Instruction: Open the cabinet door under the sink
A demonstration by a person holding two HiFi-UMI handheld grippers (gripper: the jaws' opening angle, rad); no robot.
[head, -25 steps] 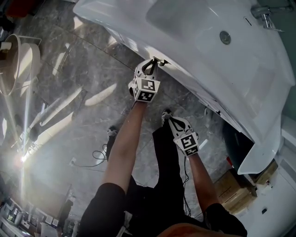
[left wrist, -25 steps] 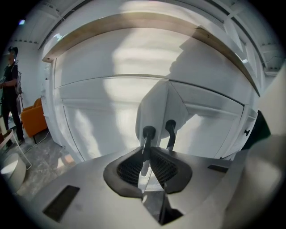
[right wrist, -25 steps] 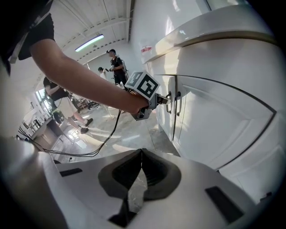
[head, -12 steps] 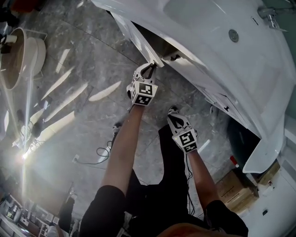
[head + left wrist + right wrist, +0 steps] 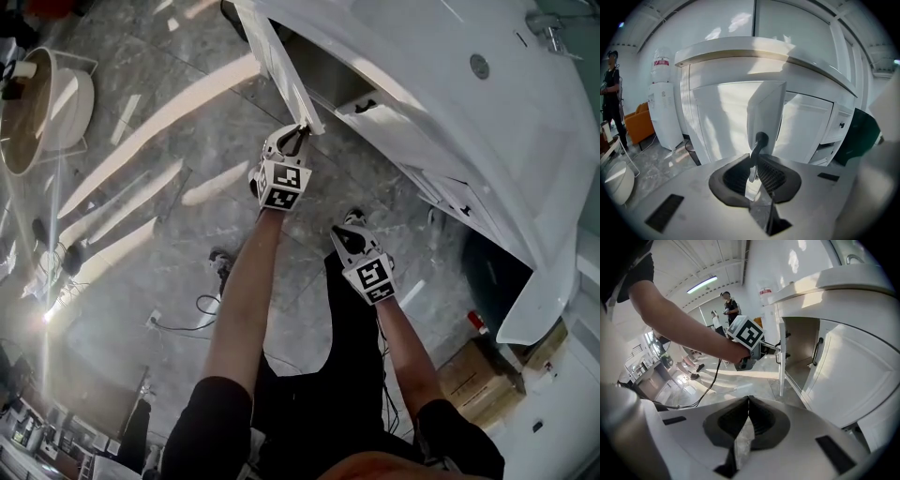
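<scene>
Two tools in view. Left tool, centre frame, pinching dark handle of cabinet door. Door stands open from cabinet under white sink, upper middle of frame, seen edge-on; cabinet interior exposed beside it. Right tool, lower right of left tool, pressed together on nothing, over grey marble floor, apart from door.

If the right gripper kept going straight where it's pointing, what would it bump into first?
Probably the left gripper, clamped on the handle of the open cabinet door, almost dead ahead of the shut right gripper. Depth is unclear, so the door's edge could come first.
</scene>
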